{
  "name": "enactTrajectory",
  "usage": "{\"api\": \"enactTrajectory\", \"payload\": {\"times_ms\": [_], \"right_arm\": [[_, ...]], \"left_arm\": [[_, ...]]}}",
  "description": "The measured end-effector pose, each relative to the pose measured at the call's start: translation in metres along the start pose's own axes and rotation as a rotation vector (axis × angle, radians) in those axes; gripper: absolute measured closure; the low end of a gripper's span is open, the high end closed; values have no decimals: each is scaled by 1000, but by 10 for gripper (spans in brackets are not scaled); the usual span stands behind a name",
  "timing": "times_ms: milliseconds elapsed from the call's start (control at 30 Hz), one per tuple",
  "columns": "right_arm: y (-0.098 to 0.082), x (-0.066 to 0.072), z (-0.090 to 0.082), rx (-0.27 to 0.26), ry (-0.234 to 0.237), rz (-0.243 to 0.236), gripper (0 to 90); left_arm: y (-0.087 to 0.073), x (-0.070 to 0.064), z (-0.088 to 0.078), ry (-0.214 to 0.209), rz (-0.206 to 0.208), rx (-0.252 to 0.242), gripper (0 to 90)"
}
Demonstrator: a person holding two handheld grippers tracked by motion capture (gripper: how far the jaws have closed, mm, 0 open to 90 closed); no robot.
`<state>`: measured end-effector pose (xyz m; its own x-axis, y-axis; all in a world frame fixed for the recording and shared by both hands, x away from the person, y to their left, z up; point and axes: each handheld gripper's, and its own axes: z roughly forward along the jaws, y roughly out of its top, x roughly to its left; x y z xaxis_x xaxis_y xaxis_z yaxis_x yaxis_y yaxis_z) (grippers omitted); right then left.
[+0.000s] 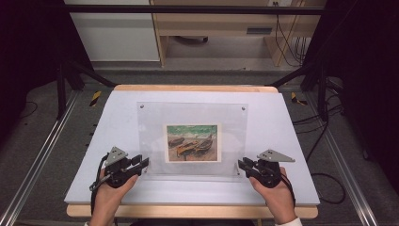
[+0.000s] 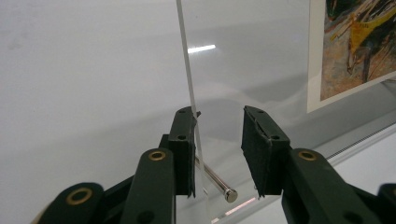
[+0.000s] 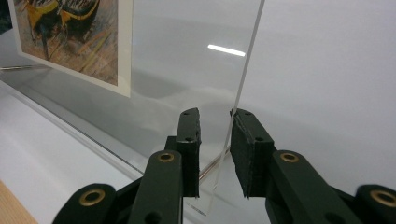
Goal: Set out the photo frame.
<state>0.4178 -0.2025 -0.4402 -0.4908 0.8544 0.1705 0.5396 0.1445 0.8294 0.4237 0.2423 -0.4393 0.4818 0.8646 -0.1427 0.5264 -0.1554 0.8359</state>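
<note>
Now I'm bracketing the acrylic photo frame (image 1: 192, 139), lying mid-table on the white mat (image 1: 108, 122), with 2 grippers: the left gripper (image 1: 141, 163) and the right gripper (image 1: 242, 165) are each straddling a near corner, jaws parted, not yet pinching, for an even lift.

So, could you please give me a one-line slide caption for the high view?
Two hand-held grippers, left gripper and right gripper, flank the near corners of a clear acrylic frame holding a boat painting.
</note>
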Motion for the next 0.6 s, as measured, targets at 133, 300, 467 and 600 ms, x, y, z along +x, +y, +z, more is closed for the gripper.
{"api": "enactTrajectory", "payload": {"times_ms": [133,300,467,600], "right_arm": [[-1,0,-1,2,1,-4,741],[-2,1,-2,3,1,1,746],[-3,1,-3,3,2,-5,748],[-4,2,-4,5,4,-7,749]], "left_arm": [[-1,0,-1,-2,1,3,658],[-2,0,-2,-4,6,7,664],[-3,-1,-3,-5,9,11,664],[-3,-1,-4,-6,14,16,666]]}}
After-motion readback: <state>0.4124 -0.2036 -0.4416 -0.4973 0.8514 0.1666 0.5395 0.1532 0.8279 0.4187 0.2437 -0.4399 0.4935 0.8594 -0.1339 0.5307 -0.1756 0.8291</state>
